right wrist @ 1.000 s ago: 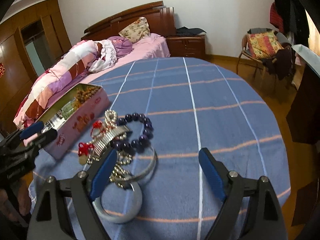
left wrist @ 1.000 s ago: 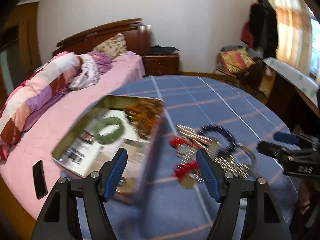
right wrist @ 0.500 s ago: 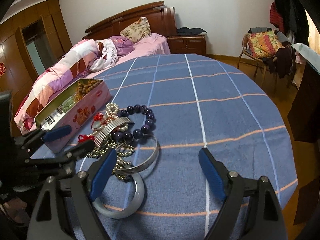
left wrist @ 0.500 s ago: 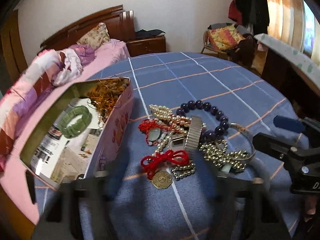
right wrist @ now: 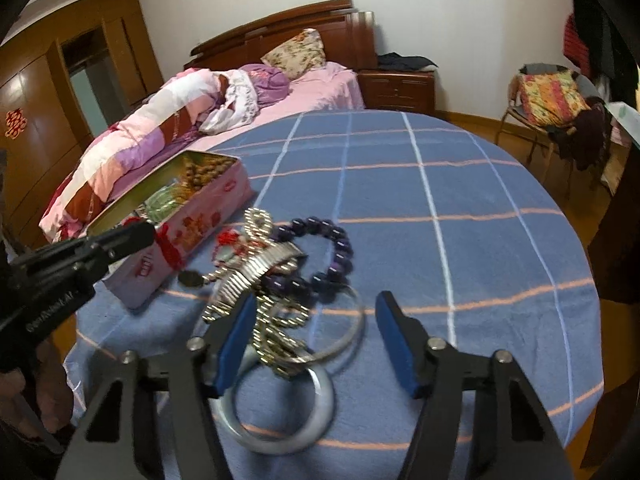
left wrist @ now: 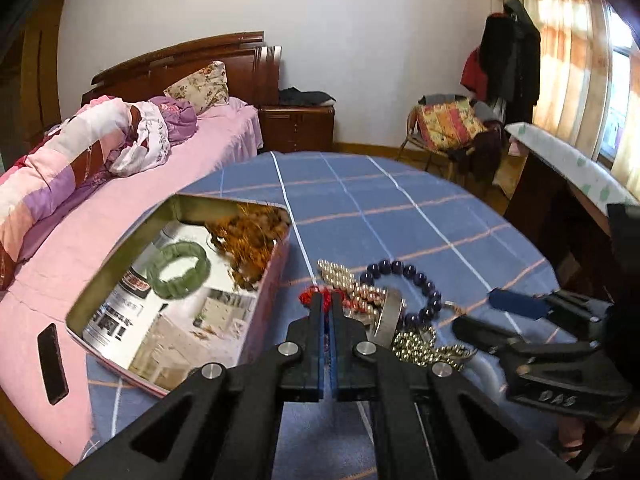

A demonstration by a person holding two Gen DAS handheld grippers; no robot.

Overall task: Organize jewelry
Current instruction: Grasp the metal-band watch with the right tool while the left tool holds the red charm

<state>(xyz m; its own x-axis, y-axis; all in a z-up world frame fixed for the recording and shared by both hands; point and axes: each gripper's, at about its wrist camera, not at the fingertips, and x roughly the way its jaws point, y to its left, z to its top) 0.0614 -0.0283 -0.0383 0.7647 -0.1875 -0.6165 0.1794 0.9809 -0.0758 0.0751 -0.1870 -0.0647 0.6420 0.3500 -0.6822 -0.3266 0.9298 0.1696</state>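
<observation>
The left tool (left wrist: 328, 307), pinched on the red-corded charm (right wrist: 170, 249), has the open tin (left wrist: 276, 276) just to its left, while the right tool (right wrist: 316, 320), half open and empty, straddles the pile.

You have one tin (left wrist: 256, 320) open on the table, with one green bracelet (left wrist: 178, 263) and one tangle of brown beads (left wrist: 252, 236) inside. Beside it, your heap holds one dark bead bracelet (right wrist: 336, 248), one pale bangle (right wrist: 280, 432), one thin metal hoop (right wrist: 348, 336) and one red cord charm (right wrist: 170, 250).
</observation>
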